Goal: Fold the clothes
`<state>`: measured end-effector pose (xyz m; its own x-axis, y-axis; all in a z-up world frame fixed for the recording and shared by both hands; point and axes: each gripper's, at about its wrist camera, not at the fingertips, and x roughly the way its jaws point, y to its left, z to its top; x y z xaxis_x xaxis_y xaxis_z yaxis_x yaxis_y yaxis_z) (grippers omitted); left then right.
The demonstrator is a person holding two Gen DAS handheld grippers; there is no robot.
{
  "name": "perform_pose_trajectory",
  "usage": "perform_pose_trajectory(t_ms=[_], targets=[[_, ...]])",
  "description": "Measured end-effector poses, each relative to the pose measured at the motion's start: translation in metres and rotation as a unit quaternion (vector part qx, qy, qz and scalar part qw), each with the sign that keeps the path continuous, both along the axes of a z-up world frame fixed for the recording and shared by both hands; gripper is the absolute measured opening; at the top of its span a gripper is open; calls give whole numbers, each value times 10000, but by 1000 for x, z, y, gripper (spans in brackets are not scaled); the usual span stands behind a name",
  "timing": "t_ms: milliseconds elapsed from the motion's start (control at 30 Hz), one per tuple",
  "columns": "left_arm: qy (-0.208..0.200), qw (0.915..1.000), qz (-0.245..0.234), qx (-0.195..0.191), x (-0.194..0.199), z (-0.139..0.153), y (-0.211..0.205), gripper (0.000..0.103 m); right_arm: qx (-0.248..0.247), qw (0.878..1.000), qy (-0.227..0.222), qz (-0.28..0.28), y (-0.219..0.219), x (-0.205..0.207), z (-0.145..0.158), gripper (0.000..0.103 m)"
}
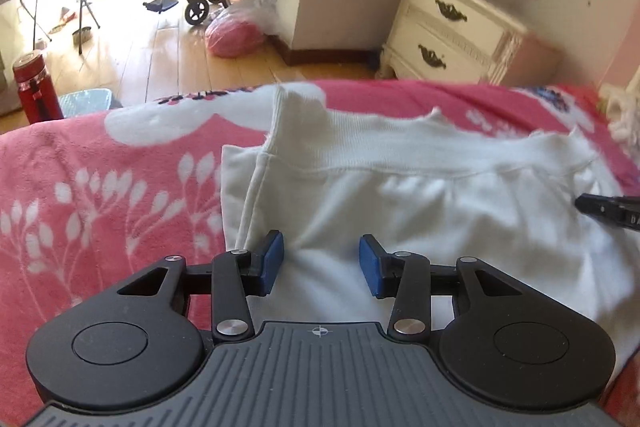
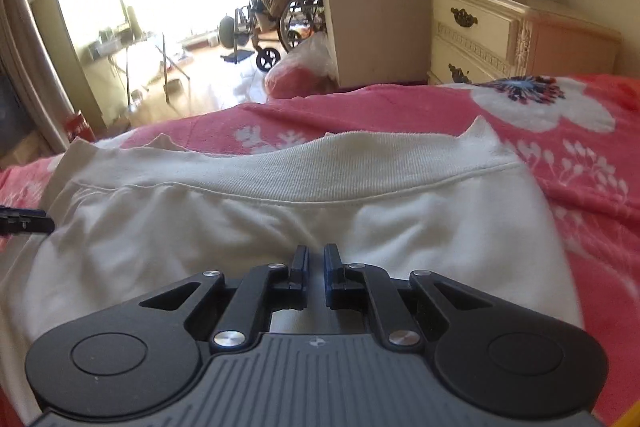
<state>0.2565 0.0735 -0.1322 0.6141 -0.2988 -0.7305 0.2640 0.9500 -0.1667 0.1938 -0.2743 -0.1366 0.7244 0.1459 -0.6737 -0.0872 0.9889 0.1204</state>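
A white garment [image 1: 400, 195] lies spread on a pink floral bed [image 1: 100, 187]. The left gripper [image 1: 322, 269] hangs partly open above it, gripping nothing. The right gripper [image 2: 316, 269] is nearly closed and empty

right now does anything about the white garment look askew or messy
Yes. The white garment on the pink floral blanket has its ribbed hem uneven: the left corner sticks up in a peak, and the fabric below is rumpled.
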Motion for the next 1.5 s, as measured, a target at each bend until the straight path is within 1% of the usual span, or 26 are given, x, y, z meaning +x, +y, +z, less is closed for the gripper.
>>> perform_pose_trajectory(t_ms=[100, 167, 233, 333, 400, 467, 500, 533, 567, 633, 700, 767, 833, 867, 933, 1000, 1067, 1133, 1200, 1267, 1300, 1367, 1400, 1433, 1467, 1500], targets=[[-104, 9999, -40, -80, 0, 7, -2, 43, -121, 9995, -279, -128, -11, 0, 16, 8], [-157, 9998, -33, -76, 5, 8, -5, 43, -205, 9984, -393, -363, -23, 7, 22, 8], [-113, 9999, 88, -81, 14, 2, -9, 45, -243, 9966, -320, -713, -38, 23, 17, 8], [-88, 9996, 243, -84, 21, -4, -13, 45, -62, 9954, 136, -942, -58, 43, -6, 8], [-87, 9996, 272, -72, 21, -3, -13, 47, -55, 9956, 71, -937, -59, 42, 0, 8], [-76, 9996, 250, -58, 21, 0, -12, 47, -110, 9955, -178, -926, -59, 38, 12, 9], [-71, 9997, 239, -50, 20, 1, -12, 49, -50, 9948, -283, -981, -64, 38, 15, 15], [-65, 9997, 229, -43, 20, 3, -11, 49, 24, 9936, -224, -1107, -71, 43, 12, 20], [-50, 9997, 240, -12, 22, 1, -10, 49, 97, 9922, -165, -1232, -78, 48, 9, 20], [-37, 9996, 290, -69, 22, -1, -9, 49, 286, 9887, -35, -1473, -92, 57, 3, 20], [-31, 9994, 337, -97, 22, 0, -9, 49, 772, 9832, 152, -1649, -110, 60, -11, 18], [-31, 9994, 341, -17, 19, 5, -11, 49, 1179, 9761, 121, -1821, -120, 53, -3, 19], [-60, 9996, 262, 35, 13, 13, -9, 50, 1417, 9716, -104, -1891, -125, 37, 12, 20], [-77, 9997, 225, -10, 9, 16, -6, 51, 1531, 9705, -138, -1858, -127, 28, 17, 20], [-72, 9997, 161, -145, 1, 23, -1, 58, 1684, 9703, -85, -1735, -130, 10, 26, 20], [26, 9995, 123, -279, -4, 26, 2, 62, 1743, 9727, 16, -1532, -128, -6, 31, 20], [138, 9991, 81, -394, -9, 26, 3, 63, 1684, 9758, 166, -1382, -120, -20, 27, 20], [234, 9988, 61, -437, -12, 23, 0, 63, 1573, 9774, 334, -1374, -114, -29, 14, 20], [335, 9984, 55, -458, -14, 21, -5, 63, 1648, 9699, 649, -1671, -116, -32, -6, 18], [385, 9980, -46, -490, -17, 23, -10, 63, 1997, 9599, 633, -1865, -122, -39, -8, 19], [388, 9978, -114, -516, -19, 26, -12, 64, 1992, 9610, 590, -1827, -121, -41, -3, 20], [379, 9973, -274, -571, -25, 31, -17, 69, 1923, 9669, 422, -1620, -114, -46, 12, 21], [369, 9970, -331, -590, -28, 32, -21, 76, 1901, 9694, 346, -1513, -110, -49, 18, 25], [358, 9965, -401, -633, -33, 32, -23, 83, 1898, 9712, 301, -1407, -106, -51, 23, 36], [347, 9960, -471, -675, -37, 33, -26, 86, 1822, 9740, 272, -1321, -100, -53, 27, 41], [345, 9954, -546, -710, -40, 34, -30, 92, 1746, 9766, 243, -1236, -93, -55, 32, 49]])
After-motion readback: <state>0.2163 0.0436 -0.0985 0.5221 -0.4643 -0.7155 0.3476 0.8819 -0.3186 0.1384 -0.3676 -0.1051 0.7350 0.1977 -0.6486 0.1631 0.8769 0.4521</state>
